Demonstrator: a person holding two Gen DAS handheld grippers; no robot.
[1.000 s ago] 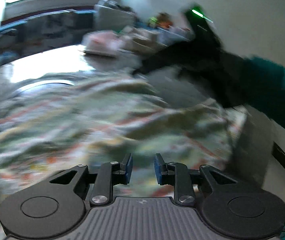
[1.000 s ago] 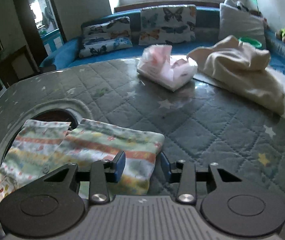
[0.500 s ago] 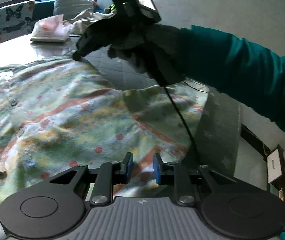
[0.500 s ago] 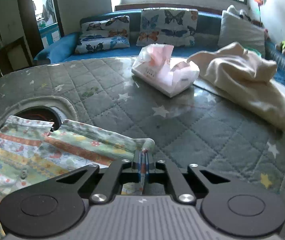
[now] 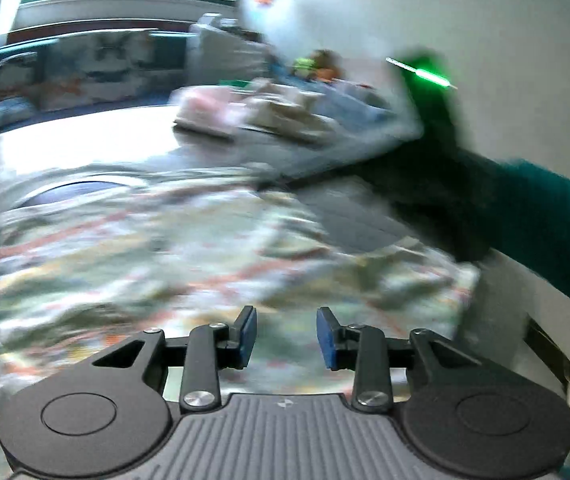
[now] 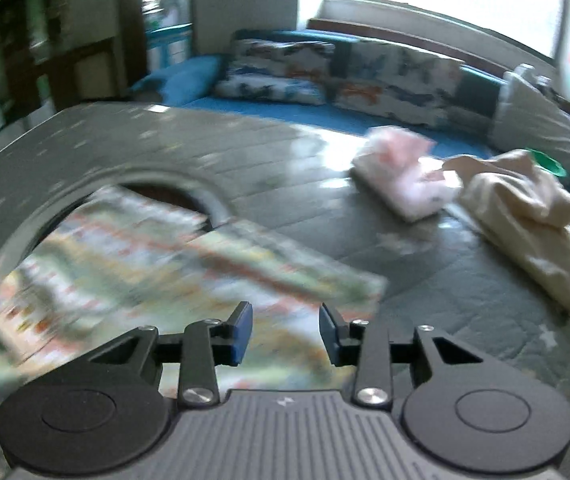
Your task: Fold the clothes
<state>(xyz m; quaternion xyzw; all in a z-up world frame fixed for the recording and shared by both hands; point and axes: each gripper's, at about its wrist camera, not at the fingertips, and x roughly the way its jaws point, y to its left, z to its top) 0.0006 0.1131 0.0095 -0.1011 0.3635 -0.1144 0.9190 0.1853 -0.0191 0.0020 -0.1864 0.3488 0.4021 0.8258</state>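
Nearest the left wrist camera, the left hand-held gripper (image 5: 286, 336) pointed steeply down over the patterned garment (image 5: 157, 264), its blue pads (image 5: 249, 336) apart and spreading wider, with nothing pinched between them; the cloth lay below the gap, blurred. In the right wrist view the right hand-held gripper (image 6: 286, 334) was tilted down in the same way, its jaws also parting and empty, the garment's (image 6: 133, 268) near portion beneath them. The garment lay spread on the grey quilted surface (image 6: 425, 292), a folded layer forming a straight edge that ended in a corner (image 6: 379, 282) just ahead and to the right of the right pads. Its far-left part overlapped a round opening (image 6: 165, 194) in the surface. In the left view the person's dark-gloved right hand (image 5: 417, 184) and teal sleeve (image 5: 557, 216) reached in from the right, above the cloth's far edge, the device it carried showing a green light (image 5: 431, 76); blur hid whether it touched the fabric. Beyond the garment the surface was bare for a wide stretch. Farther back sat a pink tissue pack (image 6: 401, 176) and, just right of it, a crumpled cream cloth (image 6: 525, 216) near the surface's right edge. Behind stood a blue sofa (image 6: 189, 80) with butterfly cushions (image 6: 397, 76) under a bright window.
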